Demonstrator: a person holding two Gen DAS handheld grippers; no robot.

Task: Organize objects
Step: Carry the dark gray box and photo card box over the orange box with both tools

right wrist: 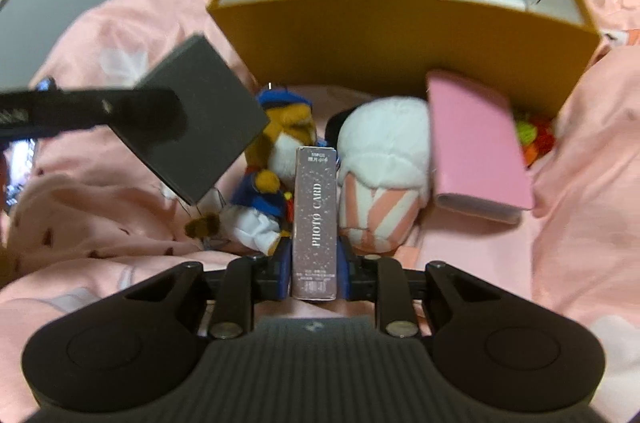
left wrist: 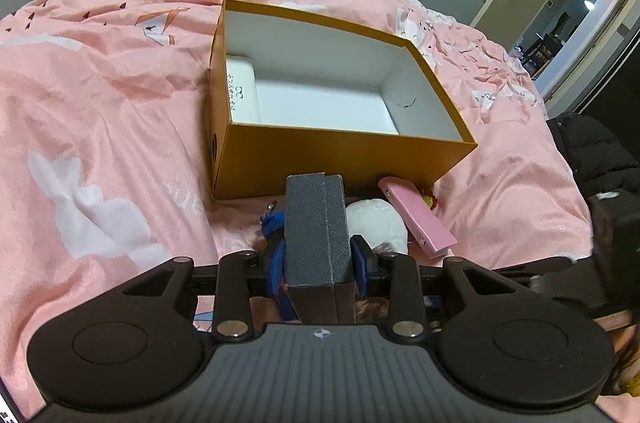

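Gripping a dark grey textured box [left wrist: 318, 229], speckled mauve "PHOTO CARD" box [right wrist: 315, 223]

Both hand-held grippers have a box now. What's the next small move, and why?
Probably carry the left hand-held gripper forward over the orange box's near wall and lower the dark grey box inside. It is already clamped, the orange box is mostly empty, and only a white item lies at its left end.
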